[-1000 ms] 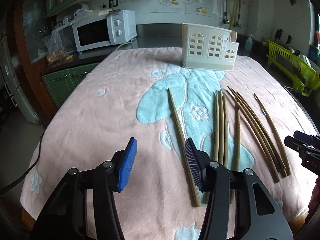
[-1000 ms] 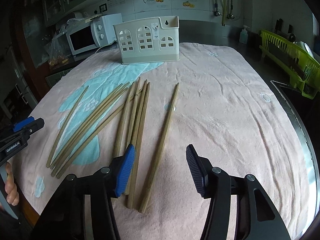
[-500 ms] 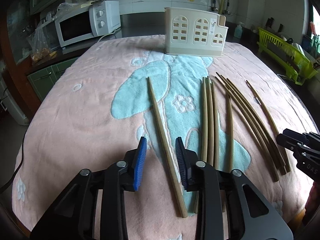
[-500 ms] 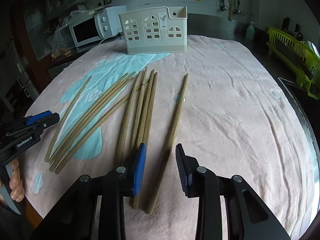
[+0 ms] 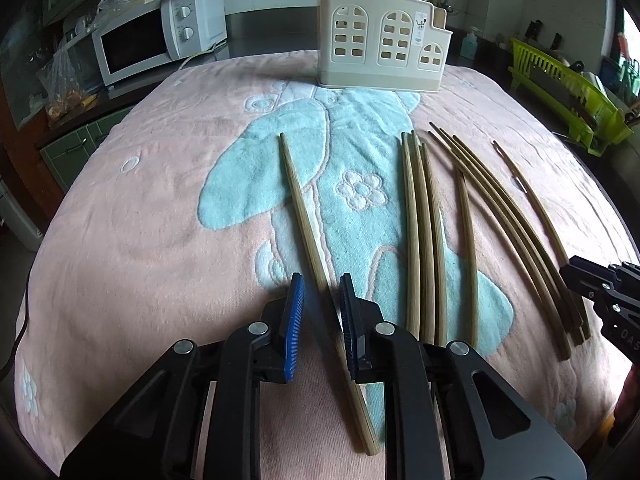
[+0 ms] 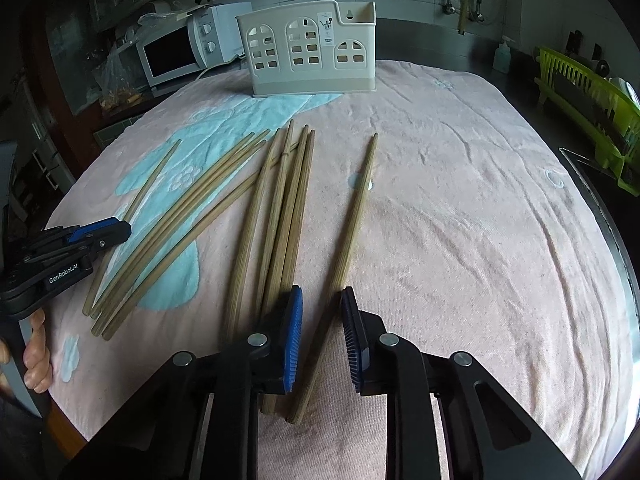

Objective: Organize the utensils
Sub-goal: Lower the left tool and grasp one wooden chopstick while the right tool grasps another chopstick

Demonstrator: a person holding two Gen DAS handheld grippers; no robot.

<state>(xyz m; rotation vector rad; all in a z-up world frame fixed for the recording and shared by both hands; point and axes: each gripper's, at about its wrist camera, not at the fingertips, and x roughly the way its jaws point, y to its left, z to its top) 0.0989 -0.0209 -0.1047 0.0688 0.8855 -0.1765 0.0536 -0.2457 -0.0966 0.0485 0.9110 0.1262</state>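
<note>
1. "GenRobot.AI" stands in white letters on the black body of the left tongs (image 6: 66, 258), seen at the left edge of the right wrist view.
2. "DAS" is the readable part of white lettering on the black body of the right tongs (image 5: 608, 300), at the right edge of the left wrist view; the rest is cut off.
3. The white sticker (image 5: 419, 29) on the cream utensil holder (image 5: 380, 56) carries print too small to read.
</note>
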